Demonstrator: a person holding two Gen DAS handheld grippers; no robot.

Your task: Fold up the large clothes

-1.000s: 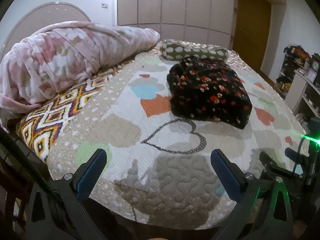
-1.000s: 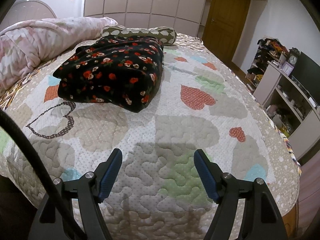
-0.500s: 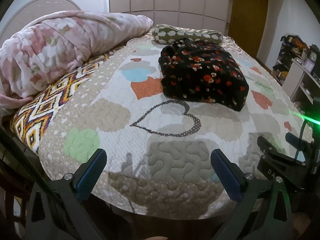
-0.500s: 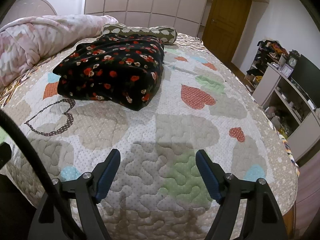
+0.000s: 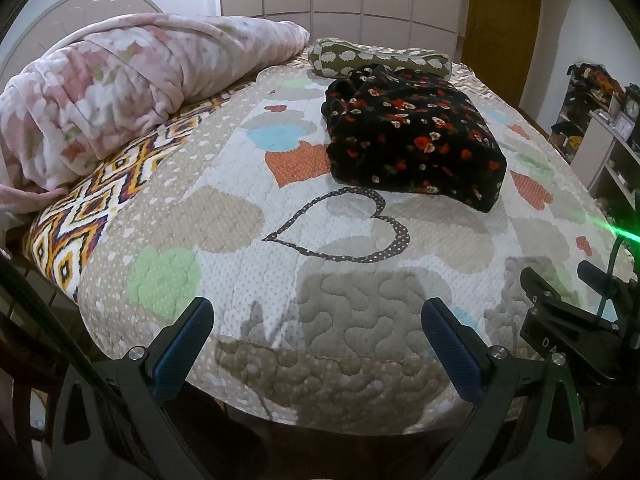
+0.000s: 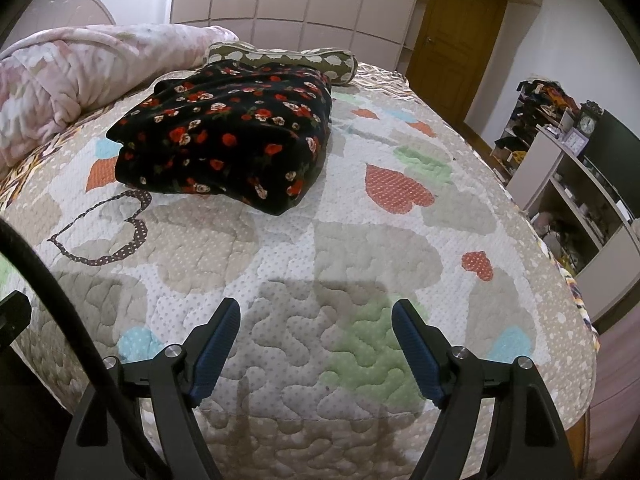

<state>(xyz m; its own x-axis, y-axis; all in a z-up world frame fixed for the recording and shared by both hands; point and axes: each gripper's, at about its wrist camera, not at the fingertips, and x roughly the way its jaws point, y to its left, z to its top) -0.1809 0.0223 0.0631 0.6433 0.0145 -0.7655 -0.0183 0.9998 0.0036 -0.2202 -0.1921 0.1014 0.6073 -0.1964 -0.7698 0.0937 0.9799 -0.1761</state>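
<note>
A black garment with red and white flowers (image 5: 412, 136) (image 6: 228, 140) lies folded into a thick rectangle on the heart-patterned quilt (image 5: 240, 216) (image 6: 360, 248) of the bed. My left gripper (image 5: 318, 316) hangs over the bed's near edge, open, nothing between its blue pads. My right gripper (image 6: 316, 316) is likewise open and empty above the quilt's near part. Both stand well short of the garment. The right gripper's body (image 5: 568, 320) shows at the lower right of the left wrist view.
A pink flowered blanket (image 5: 120, 92) is heaped at the left of the bed. An olive bolster (image 5: 376, 58) lies behind the garment. Shelves with clutter and a clock (image 6: 568, 168) stand to the right, a wooden door (image 6: 456, 44) at the back.
The left wrist view has shifted a little, so the bed's near edge and the garment sit higher and further in frame. The right gripper has stayed put, jaws open.
</note>
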